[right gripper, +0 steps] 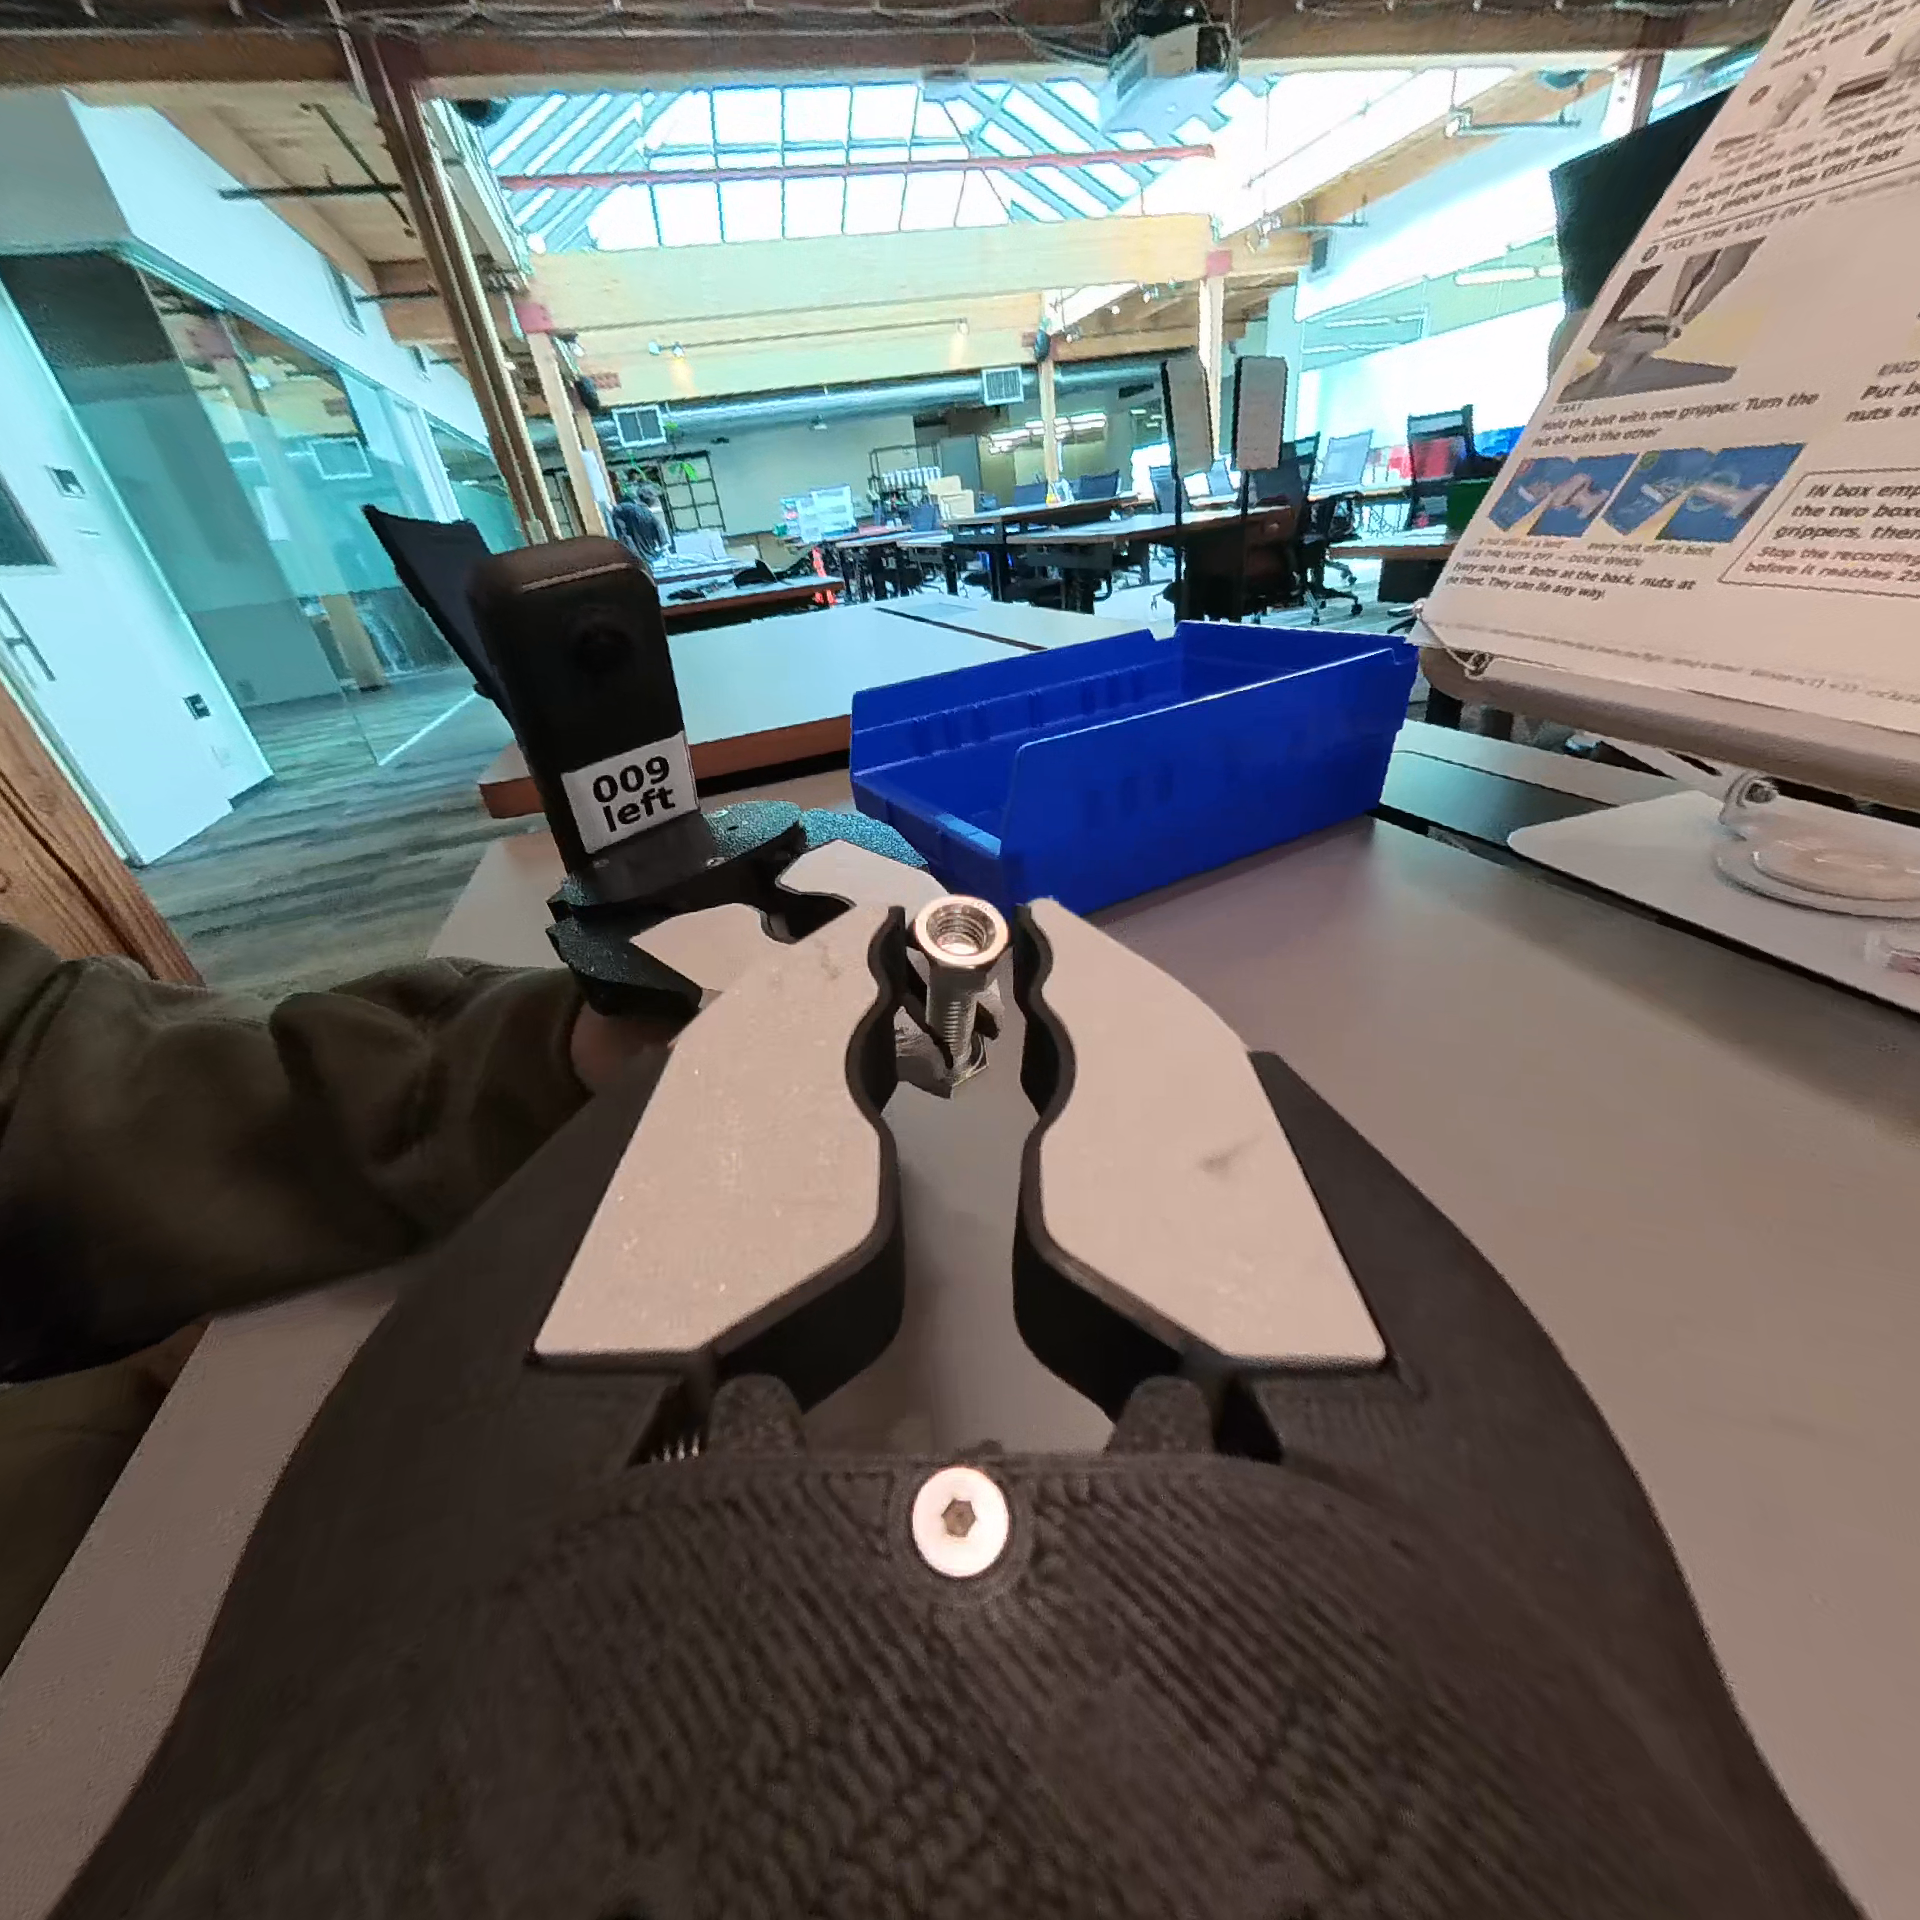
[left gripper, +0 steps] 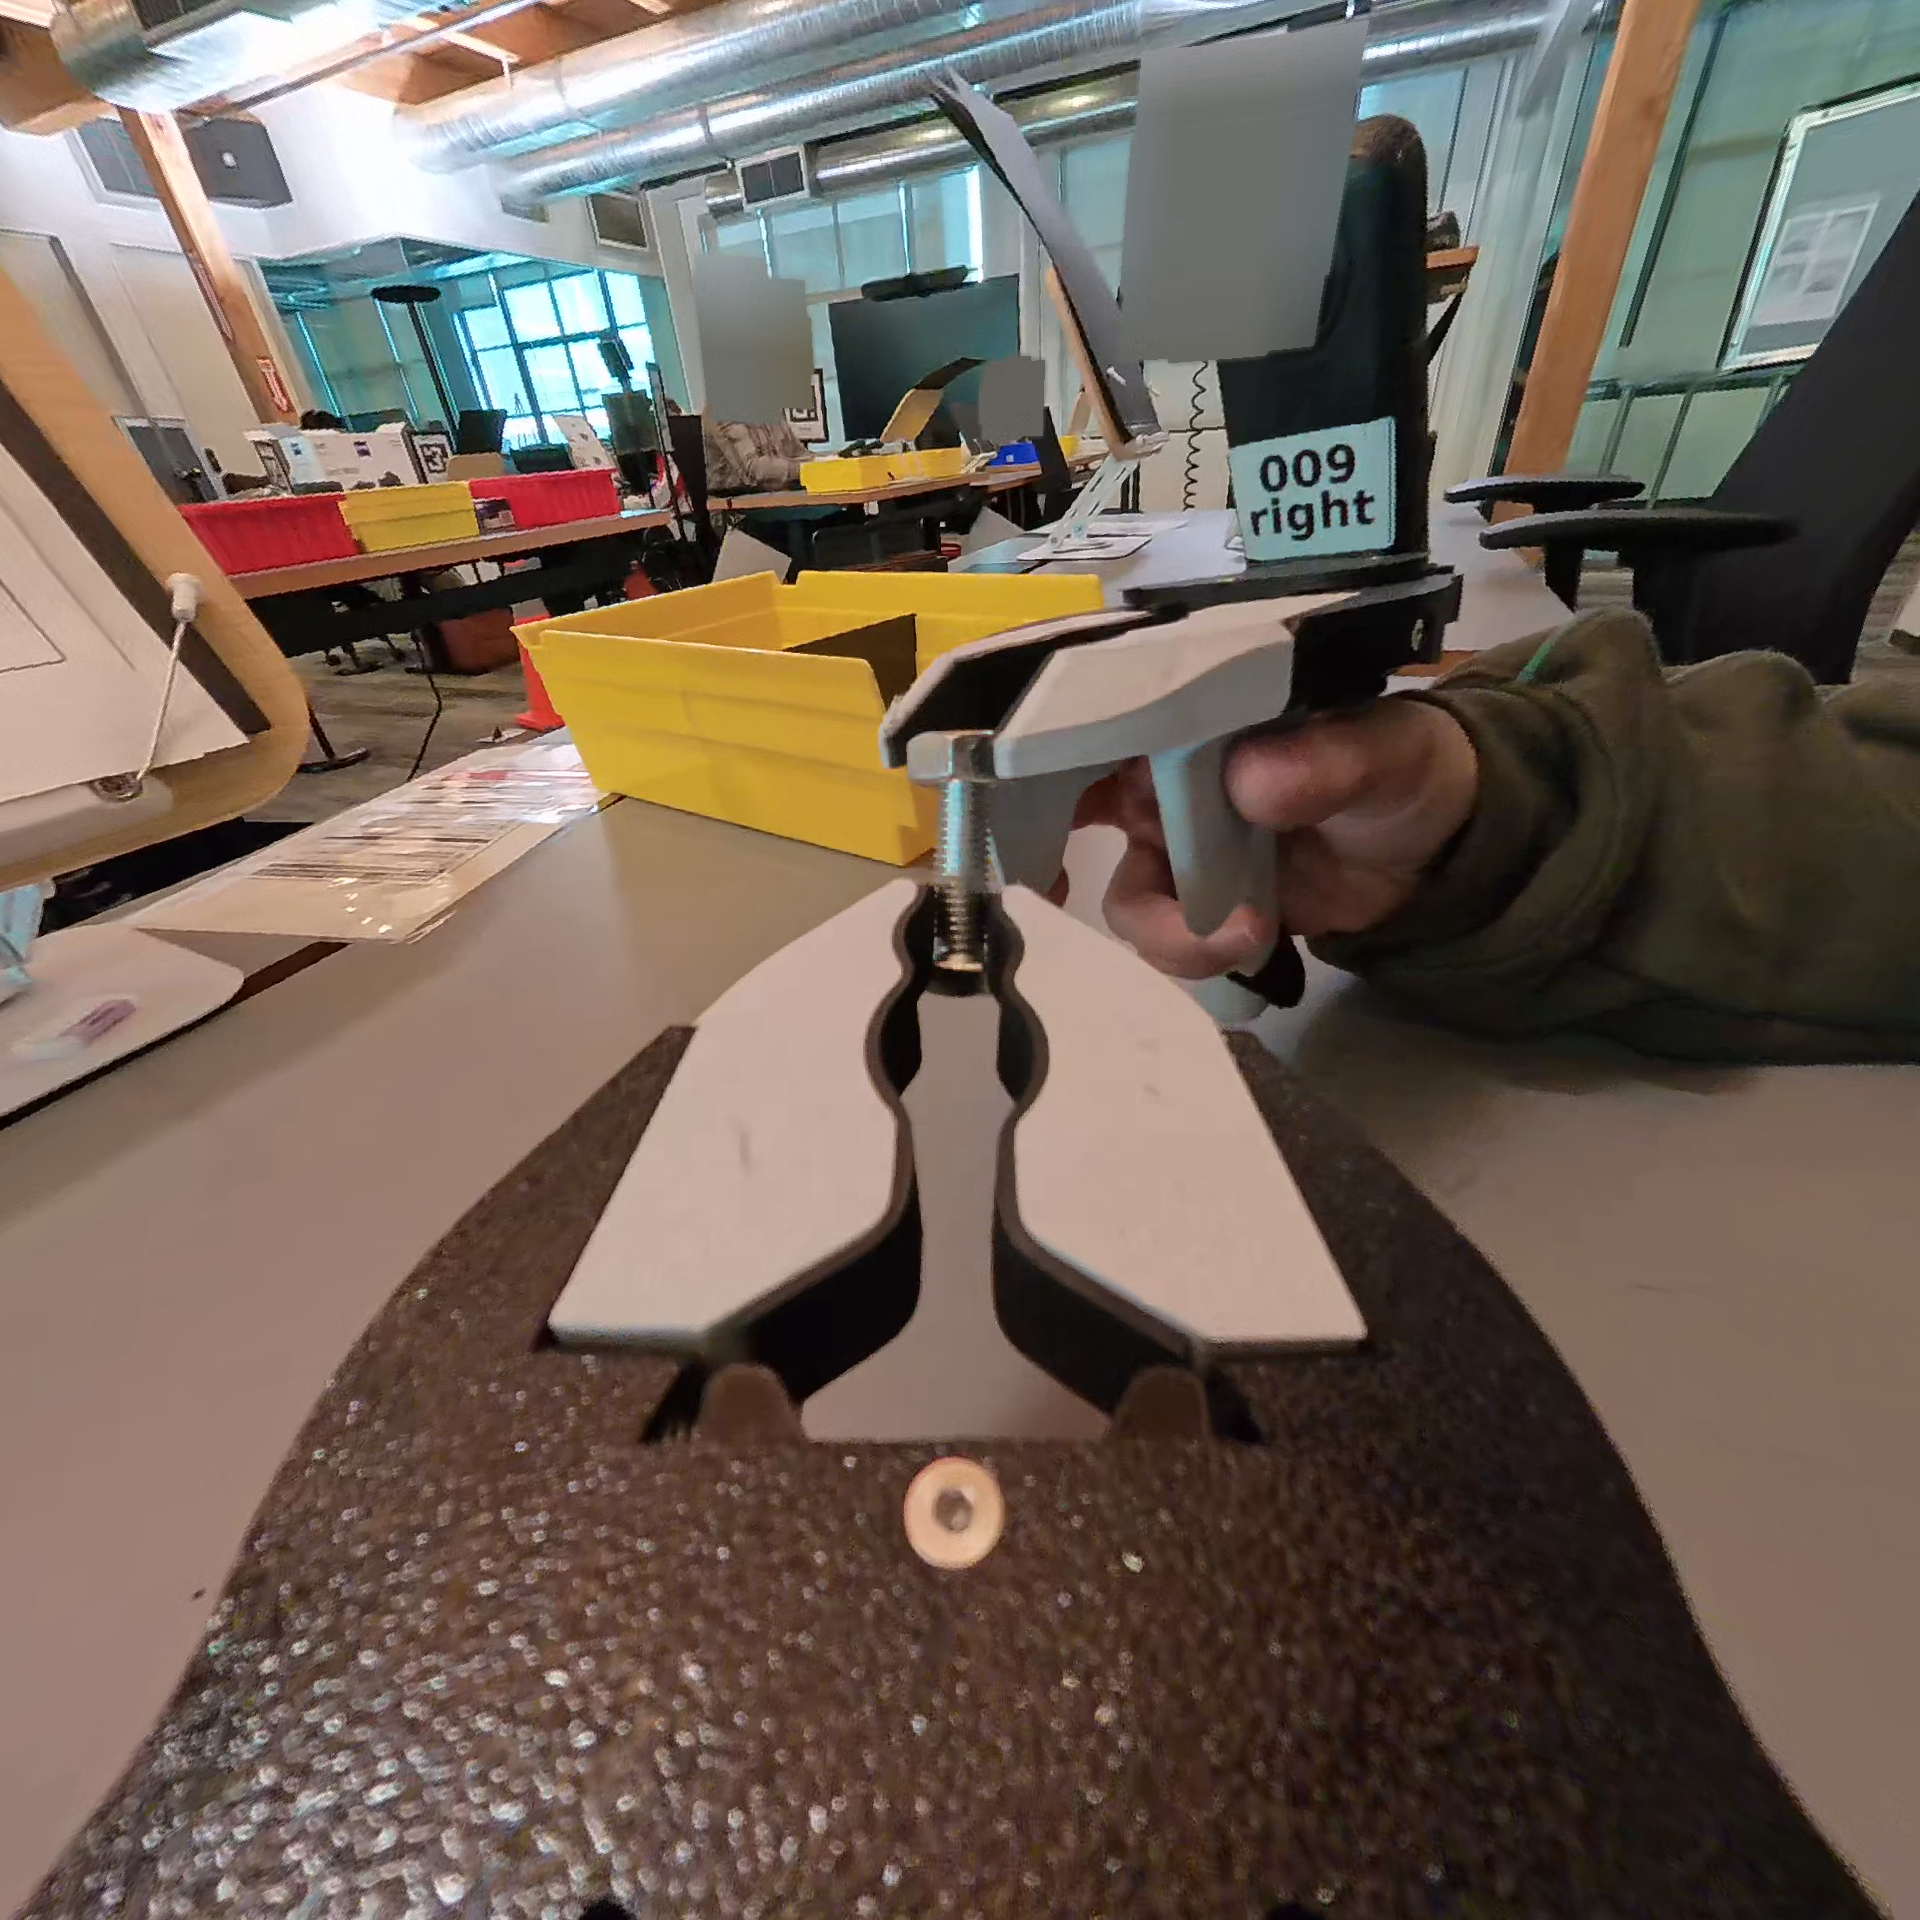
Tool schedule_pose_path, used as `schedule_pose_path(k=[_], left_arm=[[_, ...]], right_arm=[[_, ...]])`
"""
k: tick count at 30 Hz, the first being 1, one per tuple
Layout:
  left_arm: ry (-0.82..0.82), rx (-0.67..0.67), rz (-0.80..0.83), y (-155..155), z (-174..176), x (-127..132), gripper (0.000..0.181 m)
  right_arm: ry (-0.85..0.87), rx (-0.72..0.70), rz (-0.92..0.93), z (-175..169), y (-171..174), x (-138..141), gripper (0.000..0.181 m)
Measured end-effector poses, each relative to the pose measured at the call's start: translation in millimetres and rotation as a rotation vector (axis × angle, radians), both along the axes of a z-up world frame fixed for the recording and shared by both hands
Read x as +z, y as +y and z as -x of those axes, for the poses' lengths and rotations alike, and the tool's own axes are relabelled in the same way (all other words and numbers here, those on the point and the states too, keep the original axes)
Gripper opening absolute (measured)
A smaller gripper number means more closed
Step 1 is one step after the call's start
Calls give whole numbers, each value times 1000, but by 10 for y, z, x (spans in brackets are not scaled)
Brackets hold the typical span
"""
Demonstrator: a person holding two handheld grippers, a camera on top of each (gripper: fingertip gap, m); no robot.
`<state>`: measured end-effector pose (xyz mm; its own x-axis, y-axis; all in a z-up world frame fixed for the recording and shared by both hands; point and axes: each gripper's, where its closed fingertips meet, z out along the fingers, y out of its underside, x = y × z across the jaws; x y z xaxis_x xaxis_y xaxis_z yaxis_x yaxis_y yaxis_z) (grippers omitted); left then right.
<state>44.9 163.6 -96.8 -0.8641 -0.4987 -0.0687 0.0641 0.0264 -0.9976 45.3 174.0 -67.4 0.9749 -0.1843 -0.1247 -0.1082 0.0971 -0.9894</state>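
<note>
We see a steel bolt standing upright just above the grey table, near the middle of the left wrist view. The left gripper has its fingers drawn in around the bolt's lower threaded end, which sits in the notch between the tips. We cannot tell whether a nut is there. The right gripper comes in level from the right of that view, its handle held by a hand in a green sleeve. Its fingers appear closed on the bolt's upper end.

We judge the bolt to be small, stiff and fairly heavy for its size. Its smooth metal would slip or twist between flat plastic fingers. The flats of the head, or the notches in the fingers around the threads, look like the surest places to hold it.

The table is flat and matte. A yellow bin stands behind the bolt in the left view. A blue bin stands beyond it in the right view, with a printed sheet on a stand at upper right. Around this is an open office with long desks, wooden posts and skylights.
</note>
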Motion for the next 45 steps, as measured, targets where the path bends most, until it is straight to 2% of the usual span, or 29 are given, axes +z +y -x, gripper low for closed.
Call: schedule_pose_path(k=[3, 6, 10, 15, 18, 21, 25, 27, 29, 32, 36, 41, 45], left_arm=[[32, -101, 64, -45, 102, 55, 9], [92, -331, 181, -126, 359, 180, 9], [138, -577, 249, -195, 677, 276, 9], [158, -731, 239, -227, 901, 282, 9], [126, -655, 230, -233, 812, 270, 9], [92, -504, 225, -177, 601, 258, 8], [24, -247, 157, -86, 288, 189, 9], [-13, -128, 107, -40, 156, 144, 9], [-29, -62, 81, -8, 85, 123, 9], [-40, -26, 65, 20, 46, 111, 9], [-57, -16, 22, 0, 44, 70, 9], [-61, -15, -5, -23, 47, 43, 9], [-24, -109, 64, -65, 142, 97, 9]], right_arm=[[-16, 69, 0, 62, -15, 24, 19], [-61, 248, -60, 290, -70, 150, 19], [-143, 436, -130, 608, -136, 273, 20], [-177, 595, -165, 876, -188, 294, 19], [-139, 588, -170, 855, -176, 291, 19], [-116, 437, -176, 632, -150, 278, 22], [-59, 273, -130, 348, -116, 213, 39], [-52, 209, -113, 260, -93, 187, 40], [-70, 142, -83, 189, -66, 147, 40], [-83, 56, -43, 88, -47, 95, 32], [-63, 32, -32, 50, -38, 60, 26], [-82, 50, -13, 91, -19, 45, 18], [-69, 124, -23, 145, -43, 81, 18]])
